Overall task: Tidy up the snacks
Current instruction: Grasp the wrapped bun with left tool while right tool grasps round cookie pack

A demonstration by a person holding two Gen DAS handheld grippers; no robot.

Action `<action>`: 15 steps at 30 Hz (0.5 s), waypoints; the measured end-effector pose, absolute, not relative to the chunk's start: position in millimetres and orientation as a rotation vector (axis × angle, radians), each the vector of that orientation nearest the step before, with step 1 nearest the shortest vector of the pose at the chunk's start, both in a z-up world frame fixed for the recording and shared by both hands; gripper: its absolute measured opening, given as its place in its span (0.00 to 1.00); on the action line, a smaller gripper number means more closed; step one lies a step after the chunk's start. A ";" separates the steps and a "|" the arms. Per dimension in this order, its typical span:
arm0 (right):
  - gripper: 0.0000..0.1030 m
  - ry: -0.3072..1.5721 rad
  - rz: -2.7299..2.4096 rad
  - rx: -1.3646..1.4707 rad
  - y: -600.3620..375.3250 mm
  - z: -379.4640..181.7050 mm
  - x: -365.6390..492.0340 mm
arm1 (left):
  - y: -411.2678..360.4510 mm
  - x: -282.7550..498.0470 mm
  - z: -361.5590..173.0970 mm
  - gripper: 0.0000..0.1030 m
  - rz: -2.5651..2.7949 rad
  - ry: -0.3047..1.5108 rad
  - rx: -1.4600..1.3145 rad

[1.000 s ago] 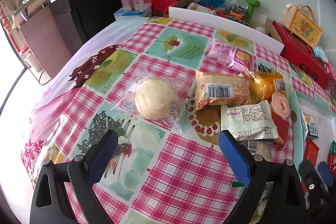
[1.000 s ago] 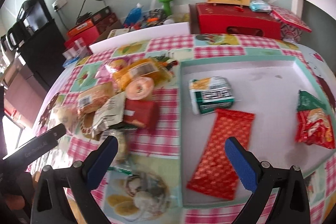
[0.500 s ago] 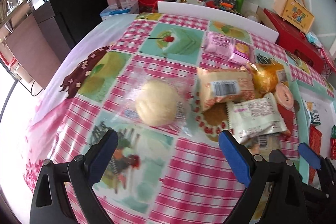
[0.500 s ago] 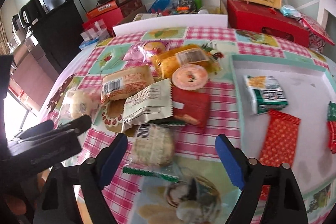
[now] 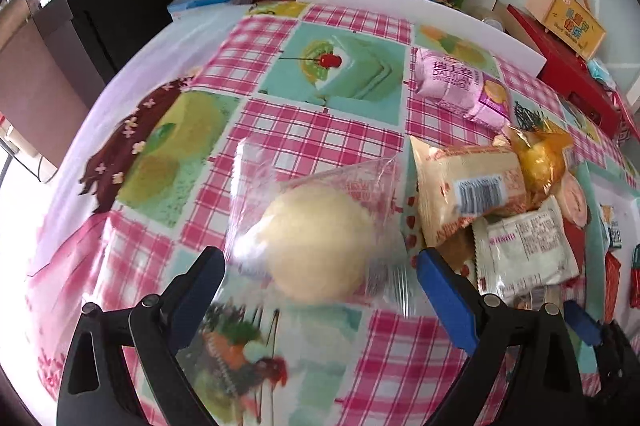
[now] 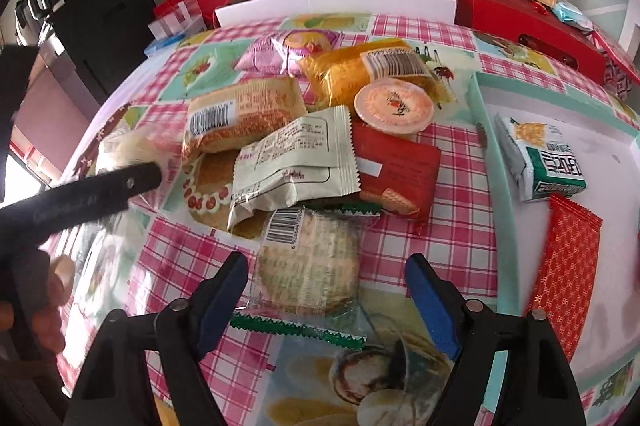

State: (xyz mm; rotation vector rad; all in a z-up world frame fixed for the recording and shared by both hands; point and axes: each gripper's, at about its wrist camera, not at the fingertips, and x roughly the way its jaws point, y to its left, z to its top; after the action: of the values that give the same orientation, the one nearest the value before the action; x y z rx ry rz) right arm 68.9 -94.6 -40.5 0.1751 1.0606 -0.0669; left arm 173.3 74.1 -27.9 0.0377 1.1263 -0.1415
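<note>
Straddling a pale bun (image 5: 320, 246) in a clear wrapper, the left gripper (image 5: 320, 278) has its jaws wide apart, the blue pads just outside the crinkled plastic and not pressing it. The wrapper's near edge is blurred, so whether a pad brushes it cannot be told.

Right of the bun lies the snack pile: a tan pack (image 5: 468, 190) with a barcode, a white pack (image 5: 524, 250) leaning on it, an orange pack (image 5: 540, 154) behind, and a pink pack (image 5: 460, 82) farther back.

The right gripper (image 6: 326, 294) is closing its jaws around a round cracker pack (image 6: 308, 262) at the near edge of the pile; the pack sits between the pads, which do not yet touch it. Its far end is tucked under the white pack and a red pack (image 6: 400, 170), so its full outline is hidden. A round cup lid (image 6: 394, 104) rests atop the pile.

Right of the pile is a white tray (image 6: 486, 154) with a teal rim, its far side cut off by the frame; a green-and-white pack (image 6: 540, 158) and a red patterned bar (image 6: 564, 266) lie in it.

Left of the pile in the right wrist view, the left gripper's dark finger hides part of the bun, and a blurred hand (image 6: 44, 306) shows at the edge.
</note>
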 end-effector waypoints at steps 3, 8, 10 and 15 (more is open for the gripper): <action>0.74 1.060 -0.077 0.142 -90.7 -41.4 71.1 | 73.7 178.7 -32.2 0.94 -0.134 1.127 0.038; 0.64 1.059 -0.074 0.124 -89.3 -41.5 71.6 | 74.9 188.2 -39.1 0.94 -0.137 1.137 0.015; 0.59 1.058 -0.076 0.118 -89.1 -41.2 71.7 | 75.4 190.2 -39.2 0.94 -0.138 1.132 0.005; 0.53 1.056 -0.076 0.120 -90.4 -40.8 71.0 | 76.2 190.4 -36.9 0.86 -0.136 1.121 -0.011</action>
State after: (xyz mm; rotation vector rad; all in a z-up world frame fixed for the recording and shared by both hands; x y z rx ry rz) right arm 71.0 -90.4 -40.8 0.1197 1.0556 -0.0761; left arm 190.4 76.2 -36.9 -0.0110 1.1215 -0.1362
